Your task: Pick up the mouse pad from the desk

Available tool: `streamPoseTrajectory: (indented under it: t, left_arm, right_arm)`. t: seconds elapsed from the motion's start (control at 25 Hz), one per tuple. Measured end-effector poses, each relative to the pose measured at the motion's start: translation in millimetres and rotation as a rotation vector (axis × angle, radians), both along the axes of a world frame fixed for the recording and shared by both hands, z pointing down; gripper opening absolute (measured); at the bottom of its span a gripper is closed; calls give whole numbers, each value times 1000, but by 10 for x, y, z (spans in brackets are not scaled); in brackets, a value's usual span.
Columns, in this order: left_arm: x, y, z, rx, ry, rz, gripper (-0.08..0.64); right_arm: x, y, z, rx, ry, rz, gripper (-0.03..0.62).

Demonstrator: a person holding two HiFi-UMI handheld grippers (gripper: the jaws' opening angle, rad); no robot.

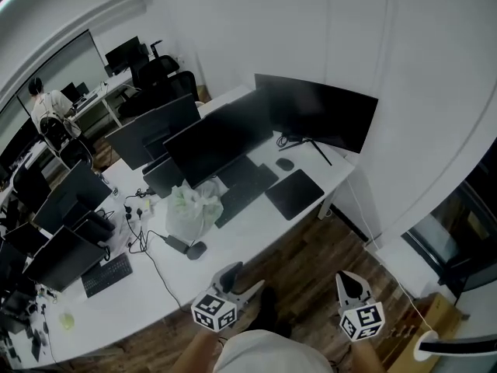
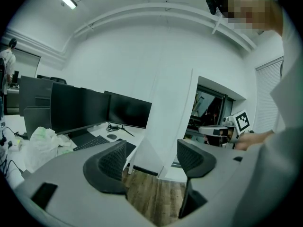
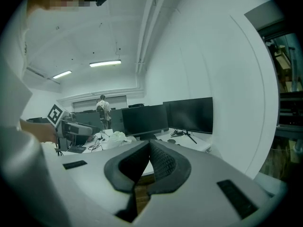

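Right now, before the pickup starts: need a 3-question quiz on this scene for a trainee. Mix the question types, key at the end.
1. True or false: in the head view the mouse pad lies flat on the desk, just right of the keyboard.
2. Which gripper's jaws stand apart with nothing between them? A left, B right, C both.
3. What small thing lies on the desk between the mouse pad and the stand of the right-hand monitor?

Key
1. True.
2. A: the left gripper is open and empty; the right gripper has its jaws together.
3. A mouse.
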State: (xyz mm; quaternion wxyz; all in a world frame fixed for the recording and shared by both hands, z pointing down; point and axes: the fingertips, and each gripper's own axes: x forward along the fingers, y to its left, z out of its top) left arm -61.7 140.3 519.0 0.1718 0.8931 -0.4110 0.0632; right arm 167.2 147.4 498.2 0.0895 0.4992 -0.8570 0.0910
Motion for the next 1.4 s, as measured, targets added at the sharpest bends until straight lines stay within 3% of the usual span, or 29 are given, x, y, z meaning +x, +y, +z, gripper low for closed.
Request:
streamPoseTrajectory:
  t: [0.68, 1.08, 1.4]
  left_arm:
    - [-342, -1590, 239, -29, -48, 86, 359]
    - [-357, -2026, 338, -41, -29, 110, 368]
    - [-262, -2345, 519, -78, -35, 64, 376]
  right_arm:
    - [-493, -1535, 139, -66, 61, 40, 12]
    - [-625, -2012, 154, -64, 82, 44, 12]
    - [-566, -2412, 310, -102, 82, 13, 12]
